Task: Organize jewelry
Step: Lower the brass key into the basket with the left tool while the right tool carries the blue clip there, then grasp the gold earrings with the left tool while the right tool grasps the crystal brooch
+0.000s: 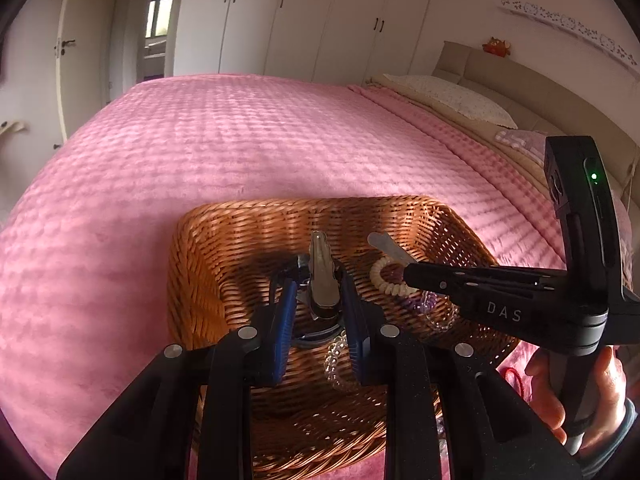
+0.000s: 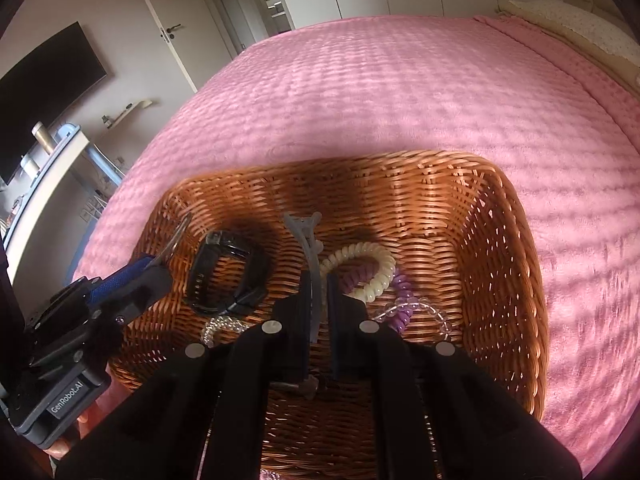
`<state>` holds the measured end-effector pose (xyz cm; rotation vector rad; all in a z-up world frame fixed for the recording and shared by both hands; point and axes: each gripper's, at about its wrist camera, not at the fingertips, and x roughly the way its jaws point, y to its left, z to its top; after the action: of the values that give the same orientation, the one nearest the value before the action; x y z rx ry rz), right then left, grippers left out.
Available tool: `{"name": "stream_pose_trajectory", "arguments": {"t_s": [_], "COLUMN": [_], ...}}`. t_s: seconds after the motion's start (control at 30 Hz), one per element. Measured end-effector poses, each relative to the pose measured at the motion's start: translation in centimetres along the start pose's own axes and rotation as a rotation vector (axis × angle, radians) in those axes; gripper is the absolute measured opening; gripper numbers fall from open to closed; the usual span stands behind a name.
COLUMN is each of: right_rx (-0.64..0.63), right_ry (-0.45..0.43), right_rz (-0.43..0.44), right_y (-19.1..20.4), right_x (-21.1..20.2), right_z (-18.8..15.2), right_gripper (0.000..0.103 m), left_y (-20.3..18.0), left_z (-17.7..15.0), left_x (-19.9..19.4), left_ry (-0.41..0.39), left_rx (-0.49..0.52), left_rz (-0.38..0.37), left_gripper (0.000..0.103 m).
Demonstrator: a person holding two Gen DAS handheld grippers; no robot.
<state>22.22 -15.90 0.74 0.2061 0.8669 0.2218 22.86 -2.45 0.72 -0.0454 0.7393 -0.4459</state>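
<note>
a home bedroom: a bed [image 1: 240, 152] under pink cover, pillow [image 1: 452, 100], white wardrobes [image 1: 304, 16], wall television [image 2: 44, 92].

Both tongs [image 1: 318, 300] [image 2: 319, 300] clamped (apparently).

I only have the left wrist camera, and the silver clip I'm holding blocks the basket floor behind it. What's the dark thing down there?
Observer: In the right wrist view it's a black band forming a loop. It lies on the floor of the basket, just right of the silver clip in the left gripper.
Operator: I see the right gripper only from the side. Is it clamped on that pale clip?
Observer: Yes. The right gripper is shut on the grey translucent clip. The clip runs between the fingers, and its forked end sticks out past the fingertips.
</note>
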Motion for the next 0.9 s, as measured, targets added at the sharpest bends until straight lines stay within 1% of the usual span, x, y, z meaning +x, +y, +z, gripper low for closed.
{"name": "stream_pose_trajectory", "arguments": {"t_s": [0.2,0.23,0.27,0.3,0.33,0.4,0.43,0.47,0.53,0.63,0.8,0.83,0.87,0.9], "right_rx": [-0.007,-0.004,0.000,0.001,-0.003,-0.010,-0.005,0.004,0.010,-0.012,-0.091,-0.107,-0.117,-0.127], "right_ry": [0.010,0.022,0.032,0.028,0.016,-0.012,-0.021,-0.033,-0.063,-0.113,-0.174,-0.188,-0.203,-0.213], "right_rz": [0.008,0.015,0.021,0.026,0.024,0.025,0.038,0.056,0.083,0.105,0.089,0.082,0.075,0.066], "right_y": [0.1,0.1,0.0,0.0,0.0,0.0,0.0,-0.1,-0.1,0.5,2.1,2.4,2.6,2.8], "right_x": [0.0,0.0,-0.2,-0.6,-1.1,-2.3,-2.9,-3.6,-5.2,-7.7,-11.2,-11.9,-12.4,-12.8], "right_z": [-0.3,-0.4,-0.4,-0.5,-0.6,-0.8,-0.9,-1.1,-1.5,-2.6,-5.6,-6.4,-7.0,-7.7], "right_gripper": [0.007,0.008,0.015,0.018,0.024,0.029,0.033,0.040,0.048,0.048,0.049,0.054,0.057,0.058], "left_y": [-0.3,-0.4,-0.4,-0.5,-0.7,-0.8,-0.8,-0.7,-0.6,-0.3,0.3,0.5,0.6,0.8], "left_z": [-0.3,-0.4,-0.4,-0.5,-0.5,-0.7,-0.8,-0.9,-1.1,-1.8,-3.3,-3.7,-4.1,-4.7], "left_x": [-0.3,-0.5,-0.7,-1.1,-1.6,-3.0,-3.9,-4.8,-6.5,-9.2,-12.6,-13.1,-13.5,-14.0], "left_ry": [0.010,0.012,0.019,0.014,0.005,-0.019,-0.032,-0.047,-0.074,-0.113,-0.142,-0.146,-0.149,-0.152], "left_rx": [0.001,0.000,-0.005,-0.009,-0.009,-0.008,-0.010,-0.015,-0.022,-0.028,-0.049,-0.053,-0.056,-0.061], "left_rz": [-0.017,-0.021,-0.030,-0.041,-0.043,-0.045,-0.055,-0.061,-0.069,-0.074,-0.064,-0.058,-0.054,-0.048], "left_gripper": [0.023,0.030,0.043,0.044,0.044,0.044,0.045,0.046,0.046,0.046,0.046,0.046,0.046,0.046]}}
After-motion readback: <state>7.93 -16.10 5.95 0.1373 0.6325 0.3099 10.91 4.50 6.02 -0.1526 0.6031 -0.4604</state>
